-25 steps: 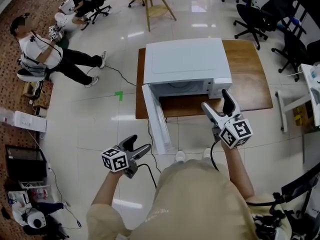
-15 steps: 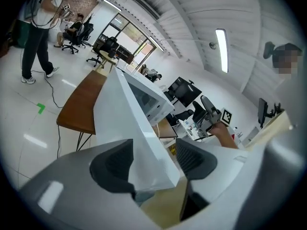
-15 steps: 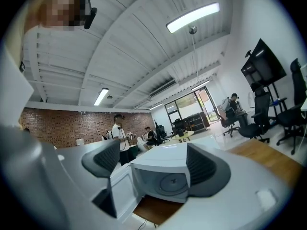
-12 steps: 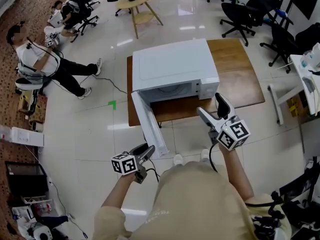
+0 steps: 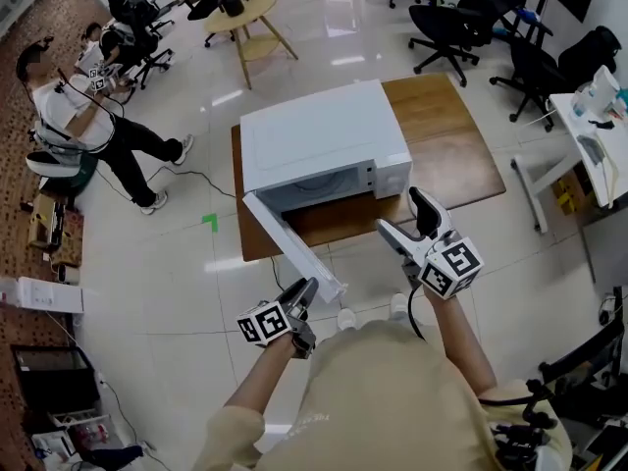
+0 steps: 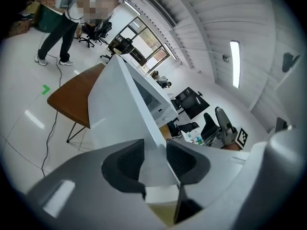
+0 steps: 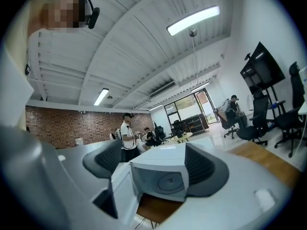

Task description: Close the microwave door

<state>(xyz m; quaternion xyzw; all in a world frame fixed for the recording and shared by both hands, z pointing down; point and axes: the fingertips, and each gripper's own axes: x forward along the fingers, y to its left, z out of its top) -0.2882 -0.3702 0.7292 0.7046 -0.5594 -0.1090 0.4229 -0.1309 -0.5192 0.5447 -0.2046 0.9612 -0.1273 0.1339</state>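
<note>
Your left claw (image 5: 308,290), with a black-and-white square marker on its cube (image 5: 263,324), has just been closing. It now clamps the free edge of the microwave door (image 5: 289,238), with the panel wedged between both pads. The door stands open, swinging from its hinge toward 5 o'clock, out past the table (image 5: 461,155) edge. The white microwave (image 5: 314,140) sits on the table's 9 o'clock half. The print on its control panel (image 5: 392,175) is too small to read. At the microwave's 5 o'clock, your right claw (image 5: 400,212) has also been closing, yet its jaws stand apart and hold nothing.
</note>
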